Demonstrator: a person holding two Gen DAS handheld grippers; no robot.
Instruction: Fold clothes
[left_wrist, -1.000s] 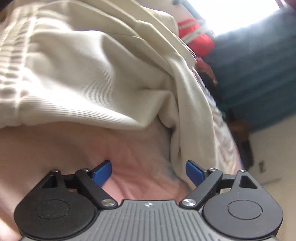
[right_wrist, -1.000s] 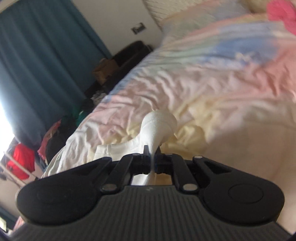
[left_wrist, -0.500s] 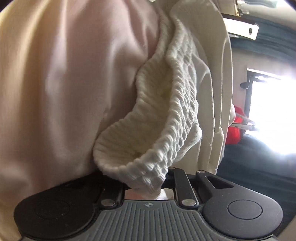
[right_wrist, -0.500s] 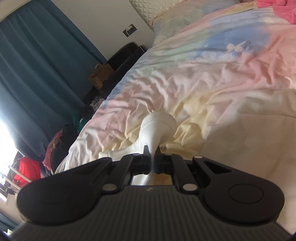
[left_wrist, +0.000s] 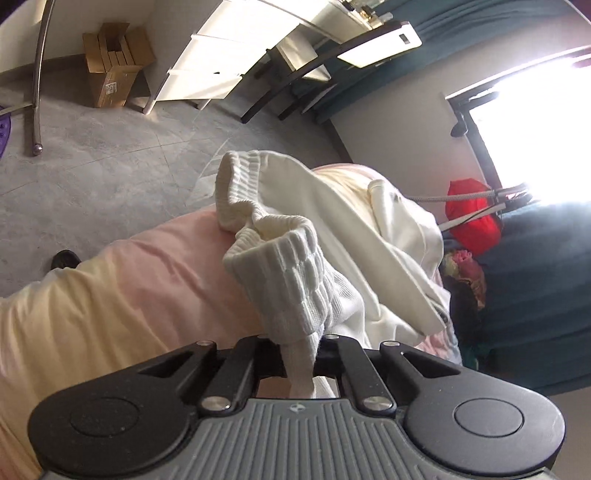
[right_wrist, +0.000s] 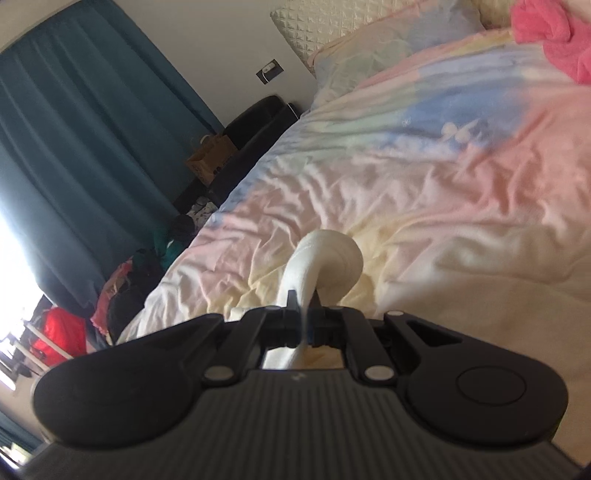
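I have the cream sweater (left_wrist: 343, 229) pinched at two places. My left tongs (left_wrist: 299, 354) are pressed together on its ribbed cuff (left_wrist: 284, 280), which bunches up straight ahead of them; a second ago these tongs were spread over the bed with nothing between them, and half a second ago the knit filled nearly the whole view. Now the camera has swung out, and the rest of the sweater lies ahead and to the right of the left tongs, draped over the edge of the bed (left_wrist: 110, 295). My right tongs (right_wrist: 303, 314) are clamped on a thin fold of the same cream cloth (right_wrist: 325, 258), which curls up in a loop just ahead of them; that grip looks the same as in both earlier views, only the view has tilted a little.

Beyond the left tongs the bed's edge runs from left to upper right, and past it is open grey floor (left_wrist: 110, 147), with a cardboard box (left_wrist: 114, 62) and white drawers (left_wrist: 214, 70) far off. Ahead of the right tongs the pastel bedcover (right_wrist: 424, 192) is wide and bare, rumpled; a pink garment (right_wrist: 550, 40) lies at the far upper right, near the pillow (right_wrist: 388, 51). To the left the bed's edge drops to clutter before the teal curtain (right_wrist: 85, 147).
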